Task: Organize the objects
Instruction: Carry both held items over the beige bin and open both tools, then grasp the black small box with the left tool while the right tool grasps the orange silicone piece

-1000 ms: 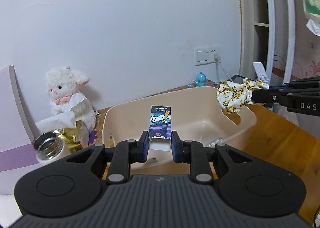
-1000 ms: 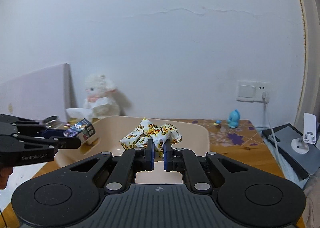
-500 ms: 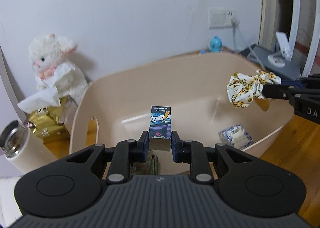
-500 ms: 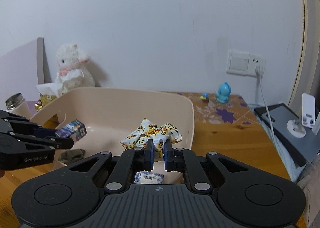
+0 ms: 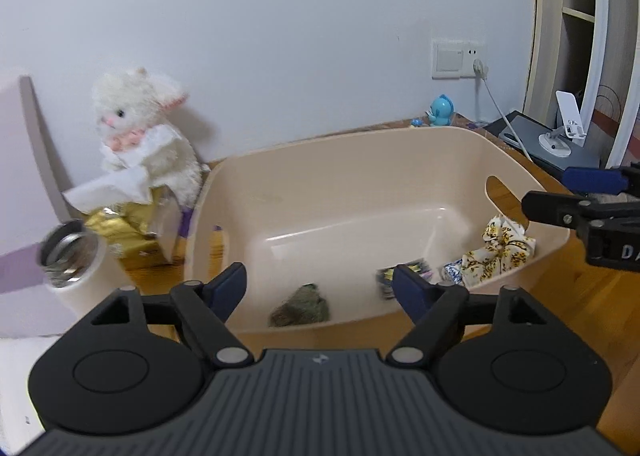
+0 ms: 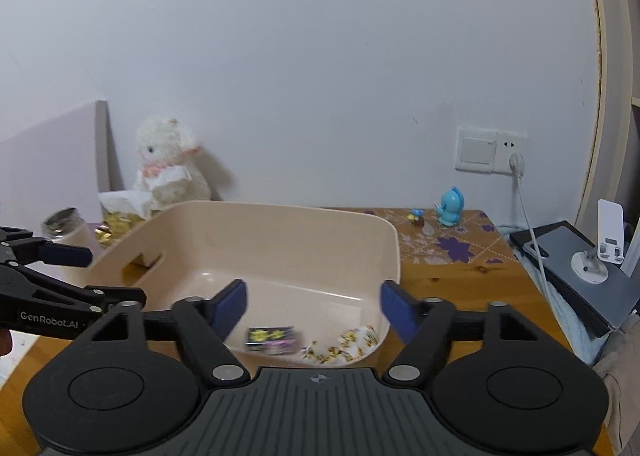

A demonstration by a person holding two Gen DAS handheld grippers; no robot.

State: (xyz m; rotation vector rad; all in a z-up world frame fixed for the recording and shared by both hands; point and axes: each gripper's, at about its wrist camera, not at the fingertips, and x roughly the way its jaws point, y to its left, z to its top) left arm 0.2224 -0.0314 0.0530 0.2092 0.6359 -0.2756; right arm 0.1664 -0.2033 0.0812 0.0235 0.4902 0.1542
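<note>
A beige plastic bin (image 5: 360,159) (image 6: 280,223) stands on the wooden table. Inside it lie a small cartoon-printed box (image 5: 404,276) (image 6: 272,340), a yellow floral scrunchie (image 5: 500,252) (image 6: 344,348), a blue-white packet (image 5: 452,274) and a dark green lump (image 5: 300,306). My left gripper (image 5: 318,288) is open and empty above the bin's near edge. My right gripper (image 6: 312,304) is open and empty above the bin's right side; it also shows at the right of the left wrist view (image 5: 580,211).
A white plush lamb (image 5: 148,135) sits behind a gold tissue pack (image 5: 120,223) left of the bin. A steel-topped white flask (image 5: 72,256) stands at far left. A blue toy figure (image 6: 452,205), wall socket with cable (image 6: 516,159) and a phone stand (image 6: 600,252) are right.
Both grippers have opened. The cartoon box has dropped from the left gripper and the scrunchie from the right gripper; both now lie in the bin. Both grippers have pulled back.
</note>
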